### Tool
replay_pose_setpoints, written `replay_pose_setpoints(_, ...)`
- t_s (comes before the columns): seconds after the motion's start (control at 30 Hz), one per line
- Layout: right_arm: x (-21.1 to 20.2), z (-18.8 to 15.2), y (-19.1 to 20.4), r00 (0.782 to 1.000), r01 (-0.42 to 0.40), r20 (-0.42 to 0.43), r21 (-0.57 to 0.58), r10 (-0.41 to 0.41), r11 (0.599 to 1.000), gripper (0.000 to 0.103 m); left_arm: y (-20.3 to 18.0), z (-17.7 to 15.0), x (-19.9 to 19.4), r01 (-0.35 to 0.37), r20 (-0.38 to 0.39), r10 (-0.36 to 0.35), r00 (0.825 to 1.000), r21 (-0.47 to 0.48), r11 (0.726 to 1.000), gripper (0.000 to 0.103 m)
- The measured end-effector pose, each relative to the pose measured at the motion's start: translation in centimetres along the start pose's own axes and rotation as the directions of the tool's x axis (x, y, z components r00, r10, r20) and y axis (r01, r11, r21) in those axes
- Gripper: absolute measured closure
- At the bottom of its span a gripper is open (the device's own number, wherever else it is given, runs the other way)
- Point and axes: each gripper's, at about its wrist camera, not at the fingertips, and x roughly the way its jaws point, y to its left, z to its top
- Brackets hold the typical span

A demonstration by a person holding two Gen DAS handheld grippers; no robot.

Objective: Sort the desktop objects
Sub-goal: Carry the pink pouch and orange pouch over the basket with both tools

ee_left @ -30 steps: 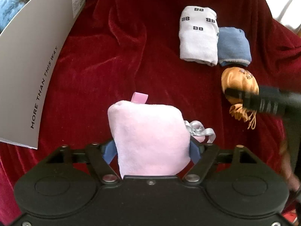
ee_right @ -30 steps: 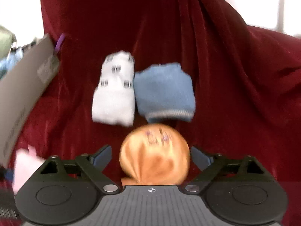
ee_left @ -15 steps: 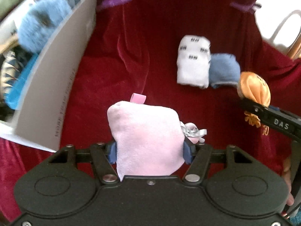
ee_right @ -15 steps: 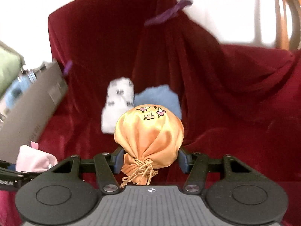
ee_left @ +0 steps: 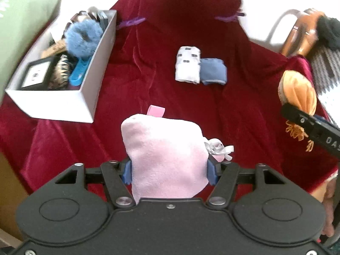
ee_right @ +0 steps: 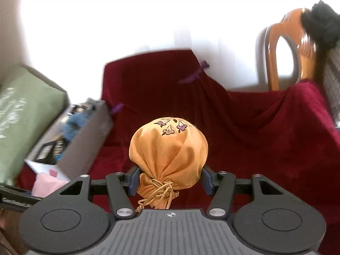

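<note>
Left gripper (ee_left: 169, 170) closed on a soft pink plush pouch (ee_left: 165, 159), blue pads pressed into both sides, held up above the red velvet cloth (ee_left: 148, 80) covering the desk. Right gripper (ee_right: 170, 179) clamped around an orange satin drawstring pouch (ee_right: 169, 148) near its tied neck, likewise lifted clear of the cloth.

Risks, as judged: plush squashing and sliding out of the narrow pads; satin slippery enough to slip free; dangling gold cord (ee_right: 159, 195) or silver ribbon bow (ee_left: 218, 148) catching on a box wall.

Toward the desk's left edge, an open white cardboard box (ee_left: 85, 97), crowded with a fluffy blue pompom (ee_left: 82, 37), a blue comb (ee_left: 78, 72) and a framed card (ee_left: 36, 74); little room left inside. Near the middle toward the back edge, a folded white sock (ee_left: 188, 63) touching a folded blue sock (ee_left: 212, 71), not yet sorted.
</note>
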Motion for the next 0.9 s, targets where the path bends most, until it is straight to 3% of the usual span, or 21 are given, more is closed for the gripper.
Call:
replay_pose_setpoints(0.23,-10.1,-4.5,1.8,0.995,-0.033,0.097,0.021,0.031,0.999,0.047,-3.8,-7.4,-6.0,-0.02,0.067,0.015,0.998,0.083,0.996,0.044)
replay_pose_setpoints(0.4,-14.4,-9.0,1.8,0.986,-0.076,0.153,0.063,0.066,0.995,0.046,-4.7,-11.6,-6.1,0.002,0.063,-0.009,0.998,0.122,0.993,0.044)
replay_pose_setpoints(0.53,-14.3,-12.5,1.3,0.991,-0.05,0.13,0.133,0.032,0.99,0.046,-4.9,-13.8,-2.9,-0.025,-0.001,0.026,1.0,0.118,0.993,0.044)
replay_pose_setpoints(0.57,-14.0,-13.4,1.3,0.994,-0.034,0.11,0.149,0.018,0.988,0.046,-5.0,-14.4,-2.0,-0.013,-0.028,0.018,0.999,0.171,0.985,0.044)
replay_pose_setpoints(0.63,-13.1,-15.2,1.0,0.998,-0.009,0.066,0.175,-0.003,0.985,0.046,-5.2,-15.6,-0.6,-0.033,-0.057,0.045,0.997,0.184,0.982,0.044)
replay_pose_setpoints(0.67,-12.9,-16.1,1.0,0.999,0.005,0.044,0.171,-0.012,0.985,0.046,-5.2,-16.2,0.1,-0.005,-0.087,0.028,0.996,0.247,0.969,0.044)
replay_pose_setpoints(0.73,-12.0,-17.7,1.2,0.999,0.052,0.004,0.152,-0.053,0.987,0.046,-5.2,-17.1,1.2,-0.006,-0.116,0.037,0.993,0.256,0.967,0.044)
replay_pose_setpoints(0.9,-10.2,-20.1,1.2,0.995,0.069,-0.078,0.161,-0.057,0.985,0.046,-5.6,-18.5,2.3,-0.068,-0.09,0.101,0.991,0.312,0.948,0.044)
